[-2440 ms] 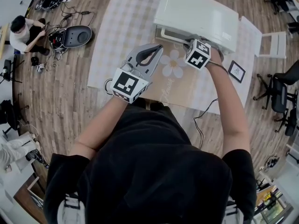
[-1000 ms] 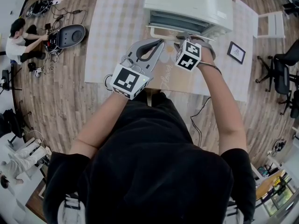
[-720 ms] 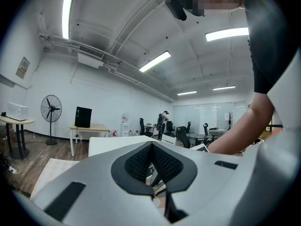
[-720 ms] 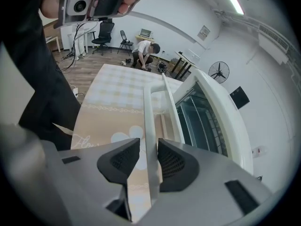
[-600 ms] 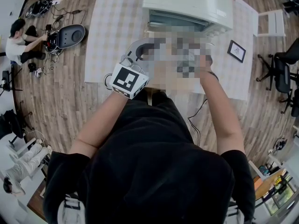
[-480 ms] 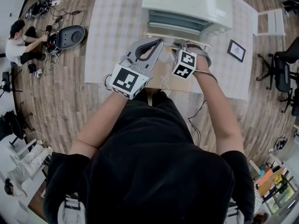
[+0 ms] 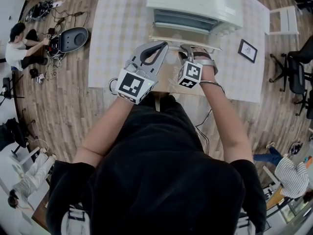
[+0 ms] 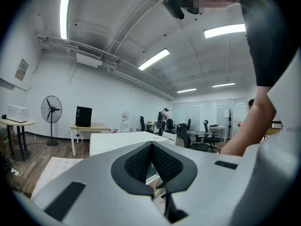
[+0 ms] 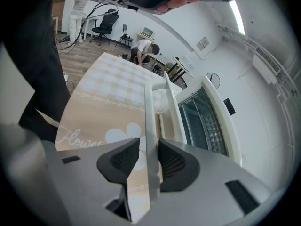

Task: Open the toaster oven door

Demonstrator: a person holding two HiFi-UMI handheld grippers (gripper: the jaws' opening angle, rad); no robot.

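Observation:
The white toaster oven [image 7: 195, 1] stands at the far side of the table, its door [image 7: 183, 33] swung down and out so the inside shows. My right gripper [image 7: 188, 50] sits at the door's front edge. In the right gripper view the door's white handle bar [image 9: 149, 121] runs between the jaws of the right gripper [image 9: 149, 157]; they are opening, with a thin gap at the left pad. The door [image 9: 173, 112] lies beyond the bar. My left gripper [image 7: 161, 45] hovers left of the door, shut and empty, its pads meeting in the left gripper [image 8: 151, 147] view.
A checked cloth with a flower print [image 7: 122, 28] covers the table. A small framed picture [image 7: 247, 50] lies right of the oven. A white stool [image 7: 286, 21] and office chairs [image 7: 298, 77] stand to the right. A person [image 7: 19, 38] crouches by cables on the floor at left.
The oven door has swung from slightly ajar down to wide open as my right gripper drew back toward me with the handle. The left gripper stayed in place.

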